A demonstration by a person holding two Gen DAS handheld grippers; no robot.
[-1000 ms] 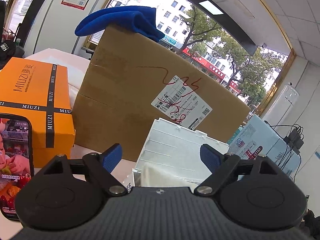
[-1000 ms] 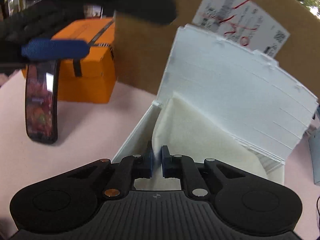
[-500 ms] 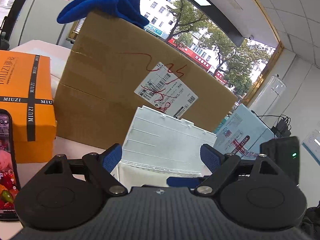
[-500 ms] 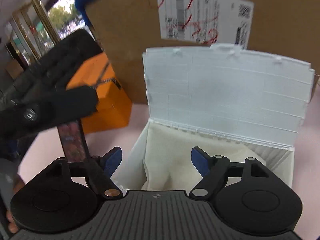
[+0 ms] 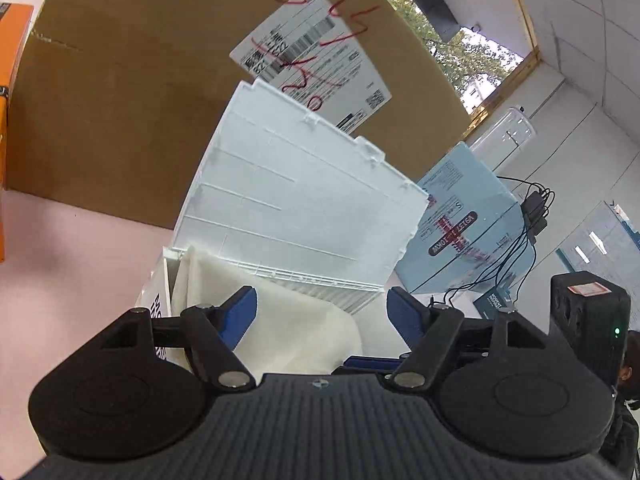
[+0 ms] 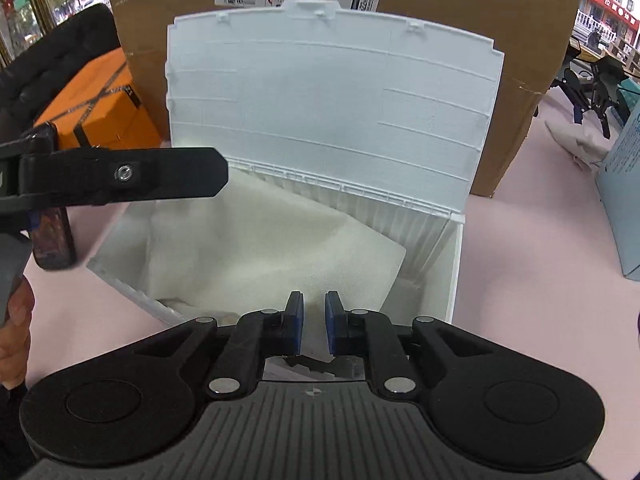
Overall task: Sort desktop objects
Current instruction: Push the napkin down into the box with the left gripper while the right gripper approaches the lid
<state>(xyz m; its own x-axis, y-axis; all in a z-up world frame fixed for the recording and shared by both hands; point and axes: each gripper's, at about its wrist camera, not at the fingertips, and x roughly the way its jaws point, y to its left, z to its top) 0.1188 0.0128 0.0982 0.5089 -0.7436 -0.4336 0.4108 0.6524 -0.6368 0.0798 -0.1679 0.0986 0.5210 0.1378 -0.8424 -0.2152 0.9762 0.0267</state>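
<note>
Fingers on the left gripper (image 5: 322, 316) stand spread wide with nothing between them, poised over the near left of the open white storage box (image 6: 456, 276); the right gripper (image 6: 313, 326) has its blue pads drawn close, a narrow gap remaining, and whether they nip the edge of the white cloth (image 6: 280, 248) below cannot be told from this view. Largest hazard: the cardboard carton (image 6: 460, 28) stands directly behind the box, and the raised lid (image 6: 328, 112) leans toward it; a knock from either tool could drop the lid onto the grippers. Next, the box itself sits free on the pink tabletop (image 6: 532, 240); a sideways pull on the cloth lying inside would likely drag it. The orange box (image 6: 100, 108) and the phone (image 6: 54, 240) stand just left of it, the phone close under the left gripper's arm and liable to be tipped. Smallest risk: two tools crowding one opening may foul each other's fingers.
</note>
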